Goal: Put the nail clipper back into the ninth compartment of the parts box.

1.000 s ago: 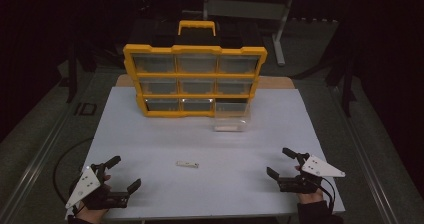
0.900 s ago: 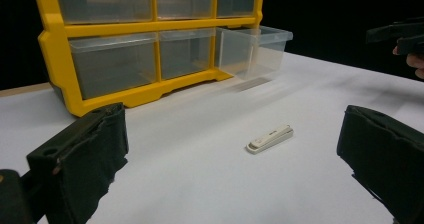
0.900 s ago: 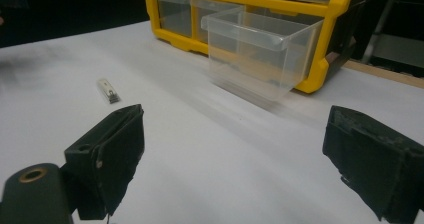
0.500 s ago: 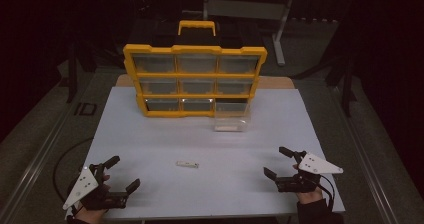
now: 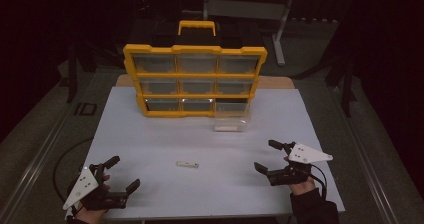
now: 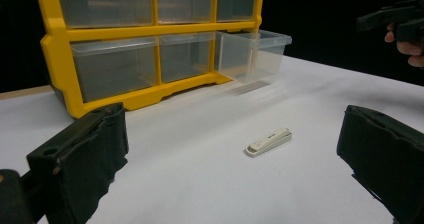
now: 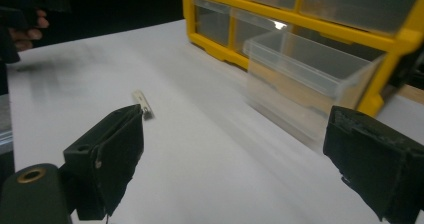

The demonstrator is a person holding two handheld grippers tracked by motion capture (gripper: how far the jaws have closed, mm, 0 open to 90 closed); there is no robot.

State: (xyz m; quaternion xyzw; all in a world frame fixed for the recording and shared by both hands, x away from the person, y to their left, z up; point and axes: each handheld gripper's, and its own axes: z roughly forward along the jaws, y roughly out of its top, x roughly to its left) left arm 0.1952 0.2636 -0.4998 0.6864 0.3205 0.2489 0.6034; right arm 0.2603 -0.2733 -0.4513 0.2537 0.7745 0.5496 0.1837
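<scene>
We see the little white stick (image 5: 187, 164) lying flat mid-table, between both grippers and well apart from each. Its markings are too small to read. Left gripper (image 5: 121, 175) and right gripper (image 5: 267, 156) both gape wide, holding nothing. The clear drawer (image 5: 230, 124) sticks out of the yellow organizer (image 5: 195, 74), contents blurry.

The room is dark, nearly black at the edges. A white table top (image 5: 280, 119) fills the middle of the high view, brighter than all around it. Beyond it, at twelve to one o'clock, stands a grey metal bench (image 5: 245, 9). Dim grey floor (image 5: 45, 134) lies at nine o'clock.
</scene>
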